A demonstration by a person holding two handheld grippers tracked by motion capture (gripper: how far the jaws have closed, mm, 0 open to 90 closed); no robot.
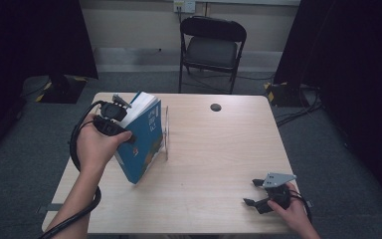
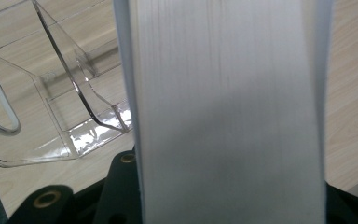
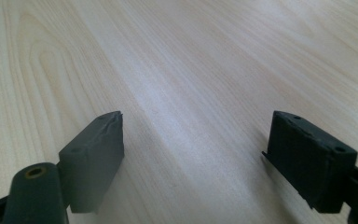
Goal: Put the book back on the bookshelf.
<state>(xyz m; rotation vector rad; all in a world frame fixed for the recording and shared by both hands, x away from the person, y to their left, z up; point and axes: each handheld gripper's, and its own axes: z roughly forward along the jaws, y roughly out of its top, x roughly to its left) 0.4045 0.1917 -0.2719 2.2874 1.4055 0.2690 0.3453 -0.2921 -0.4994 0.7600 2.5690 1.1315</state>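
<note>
Left gripper clamps the blue book, tilted just beside the clear stand; right gripper rests wide open, empty, well apart from the stand.

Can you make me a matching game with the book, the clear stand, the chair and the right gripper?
Things:
1. blue book
2. clear stand
3. black chair
4. right gripper

Places or states:
A. on the floor beyond the table's far edge
B. jaws open, nothing between them
C. tilted, clamped in the left gripper
D. on the table right beside the book

Pairs: 1-C, 2-D, 3-A, 4-B
</note>
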